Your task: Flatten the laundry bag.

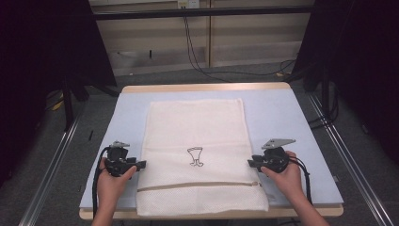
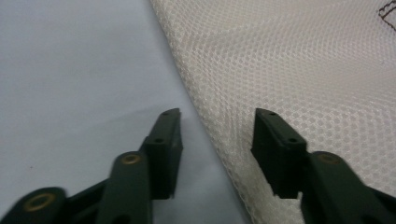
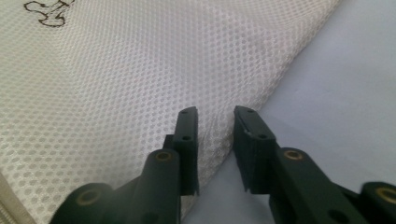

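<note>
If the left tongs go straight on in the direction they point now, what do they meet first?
Most likely the side edge of the white mesh bag. In the left gripper view the open left tongs straddle that edge over the blue mat. How high they hang above it is unclear.

Worktop [image 1: 282, 117] pale blue-grey, wooden edge along far and near sides. Black cables [image 1: 197, 56] trail over grey floor [image 1: 70, 155] behind. Metal rail [image 1: 350, 155] beside worktop.

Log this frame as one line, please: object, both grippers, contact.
object: mesh laundry bag flat on blue mat | left hand-held gripper: open, straddling bag's edge | right hand-held gripper: open, straddling opposite edge | grip: none yet
</note>
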The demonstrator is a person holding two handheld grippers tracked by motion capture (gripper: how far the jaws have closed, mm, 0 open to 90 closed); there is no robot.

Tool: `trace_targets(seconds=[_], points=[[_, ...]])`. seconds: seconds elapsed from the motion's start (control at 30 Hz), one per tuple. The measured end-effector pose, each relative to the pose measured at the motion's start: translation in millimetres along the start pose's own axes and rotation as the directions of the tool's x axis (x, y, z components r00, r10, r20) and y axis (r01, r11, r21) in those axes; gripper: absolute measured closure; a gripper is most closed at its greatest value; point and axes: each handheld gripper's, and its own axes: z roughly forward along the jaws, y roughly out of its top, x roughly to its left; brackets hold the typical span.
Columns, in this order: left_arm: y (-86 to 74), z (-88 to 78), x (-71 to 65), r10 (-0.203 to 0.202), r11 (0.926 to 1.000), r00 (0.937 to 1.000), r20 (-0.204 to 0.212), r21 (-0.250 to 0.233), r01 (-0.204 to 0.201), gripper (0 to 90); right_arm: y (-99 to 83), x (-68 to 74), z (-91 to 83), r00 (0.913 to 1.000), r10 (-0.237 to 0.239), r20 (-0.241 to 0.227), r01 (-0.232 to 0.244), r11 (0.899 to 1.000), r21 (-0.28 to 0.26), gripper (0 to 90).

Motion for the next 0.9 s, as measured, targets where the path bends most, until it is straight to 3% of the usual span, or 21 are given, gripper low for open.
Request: trace_targets(seconds=[0.13,0.17,0.27,0.47,0.67,0.9], points=[[1.1,1.0,-4.7,0.013,0.9997,0.9998,0.014,0.019,-0.013,67.8,1.4,0.3,0.4,0.9996,0.018,-0.021,-0.018,1.000,0.012,82.1],[1.9,1.7,-5.2,0.027,0.9992,0.9995,0.016,0.028,-0.027,76.6,2.3,-0.2,0.7,0.9997,0.006,-0.026,-0.006,1.000,0.005,85.9],[6.1,3.0,-5.9,0.022,0.9994,0.9995,0.025,0.025,-0.022,85.2,5.3,1.2,0.1,0.9999,0.000,-0.016,0.000,1.000,0.006,87.7],[19.7,11.3,-3.4,0.016,0.9999,0.9998,0.013,-0.002,-0.016,87.1,10.5,-6.7,-4.9,0.9996,0.014,0.024,-0.013,0.999,-0.033,87.8],[37.3,19.3,-0.6,0.007,0.9996,1.0000,-0.002,-0.026,-0.007,87.0,15.1,-15.8,-3.3,0.9990,0.034,0.029,-0.033,0.998,-0.045,87.6],[40.0,28.0,0.7,-0.014,0.9995,0.9998,0.015,-0.027,0.015,86.7,17.4,-24.1,2.8,0.9980,0.032,0.054,-0.029,0.998,-0.056,87.3]])
